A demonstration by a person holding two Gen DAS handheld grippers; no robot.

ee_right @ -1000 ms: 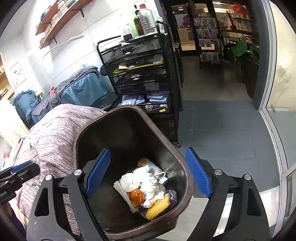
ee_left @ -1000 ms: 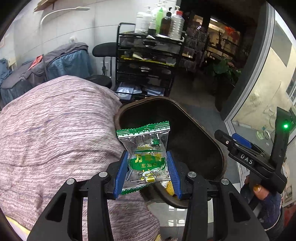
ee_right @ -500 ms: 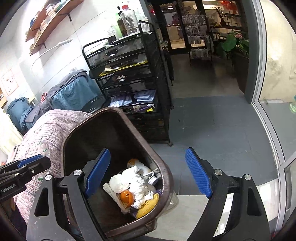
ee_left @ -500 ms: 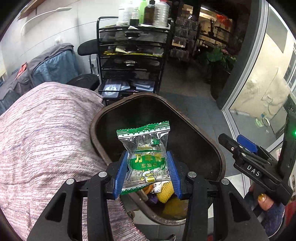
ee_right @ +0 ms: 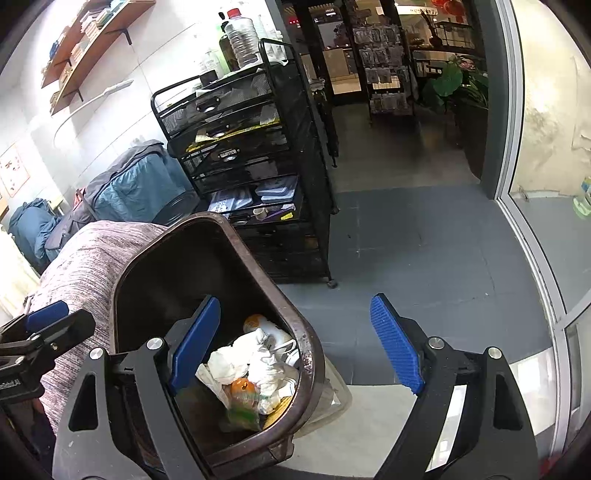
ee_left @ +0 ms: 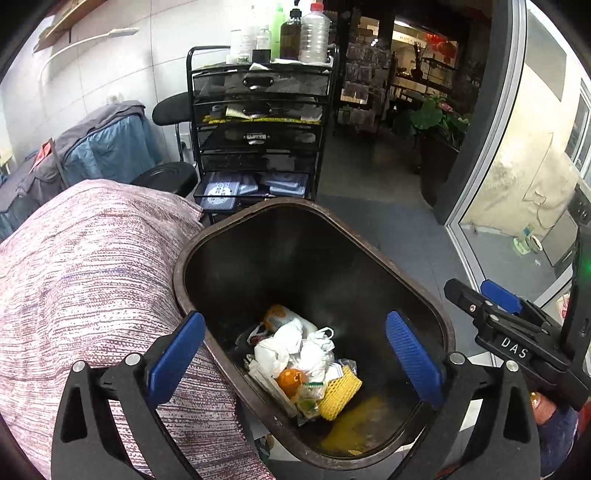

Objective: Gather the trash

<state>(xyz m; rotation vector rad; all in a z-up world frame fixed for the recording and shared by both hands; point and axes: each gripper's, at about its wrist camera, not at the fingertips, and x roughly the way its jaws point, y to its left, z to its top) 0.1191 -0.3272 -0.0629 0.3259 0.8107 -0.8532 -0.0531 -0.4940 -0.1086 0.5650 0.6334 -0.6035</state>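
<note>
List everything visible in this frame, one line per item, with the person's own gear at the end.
trash bin: one, dark brown, beside the cushion, open.
trash pile: one heap, white wrappers, an orange piece, yellow foam net, green snack packet; bin bottom.
cushion: one, pink-purple woven, left of the bin.
drawer cart: one, black mesh, behind the bin.
bottles: several, clear, dark and green, on top of the cart.
potted plant: one, green, far right by the doorway.
left gripper: one, black, blue fingers, open above the bin.
right gripper: one, same colours, open, empty.
</note>
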